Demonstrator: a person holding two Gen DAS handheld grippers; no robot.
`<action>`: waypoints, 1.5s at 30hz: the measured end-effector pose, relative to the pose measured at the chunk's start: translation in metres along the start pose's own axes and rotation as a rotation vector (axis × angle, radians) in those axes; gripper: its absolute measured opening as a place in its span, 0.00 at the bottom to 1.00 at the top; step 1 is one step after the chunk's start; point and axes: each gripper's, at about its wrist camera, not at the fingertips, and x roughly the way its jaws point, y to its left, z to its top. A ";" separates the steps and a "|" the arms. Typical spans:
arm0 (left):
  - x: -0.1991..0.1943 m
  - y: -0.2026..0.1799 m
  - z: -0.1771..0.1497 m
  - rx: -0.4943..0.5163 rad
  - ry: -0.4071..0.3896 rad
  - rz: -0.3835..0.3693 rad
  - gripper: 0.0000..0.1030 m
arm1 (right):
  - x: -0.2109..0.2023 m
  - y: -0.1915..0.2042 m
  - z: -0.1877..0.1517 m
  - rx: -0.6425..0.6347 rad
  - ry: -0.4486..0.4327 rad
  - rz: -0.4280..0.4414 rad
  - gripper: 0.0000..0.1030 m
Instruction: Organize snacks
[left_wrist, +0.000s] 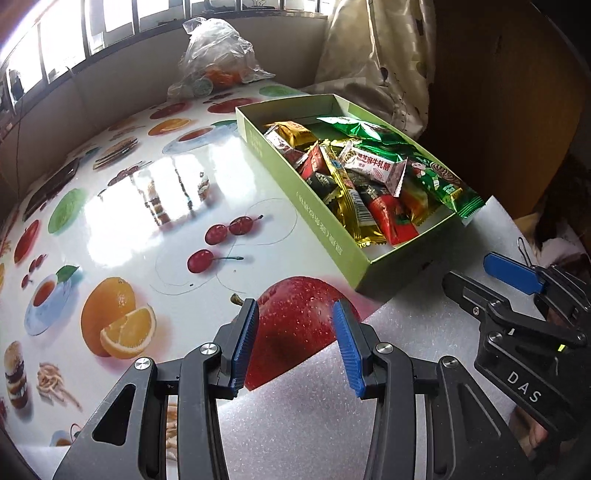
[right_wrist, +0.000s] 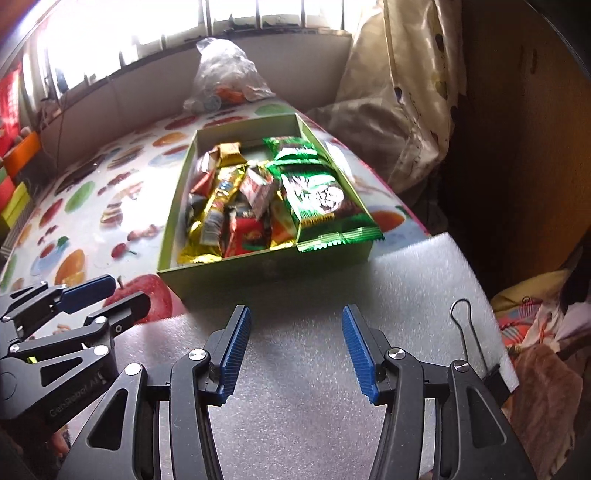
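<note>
A green cardboard box (left_wrist: 317, 225) (right_wrist: 258, 271) sits on the fruit-print table, filled with wrapped snacks: gold, red and white packets and green packets (left_wrist: 436, 177) (right_wrist: 317, 195). One green packet hangs over the box's near end. My left gripper (left_wrist: 295, 317) is open and empty, above the printed red apple, left of the box's near corner. My right gripper (right_wrist: 295, 325) is open and empty, over the white foam sheet (right_wrist: 295, 369) in front of the box. Each gripper shows in the other's view: the right one (left_wrist: 484, 277), the left one (right_wrist: 110, 291).
A clear plastic bag (left_wrist: 214, 59) (right_wrist: 225, 77) with orange items stands at the table's far edge by the wall. A patterned curtain (right_wrist: 399, 92) hangs at right. A black binder clip (right_wrist: 476, 350) clamps the foam sheet. Coloured boxes (right_wrist: 18, 177) stand far left.
</note>
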 end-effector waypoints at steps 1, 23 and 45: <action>0.001 0.000 -0.001 -0.004 0.004 0.002 0.42 | 0.002 -0.001 -0.001 0.006 0.007 -0.001 0.50; 0.003 0.001 -0.005 -0.025 0.003 0.014 0.42 | 0.006 0.003 -0.007 0.012 -0.004 -0.041 0.51; 0.003 0.001 -0.005 -0.026 0.000 0.014 0.42 | 0.006 0.003 -0.007 0.018 -0.010 -0.042 0.51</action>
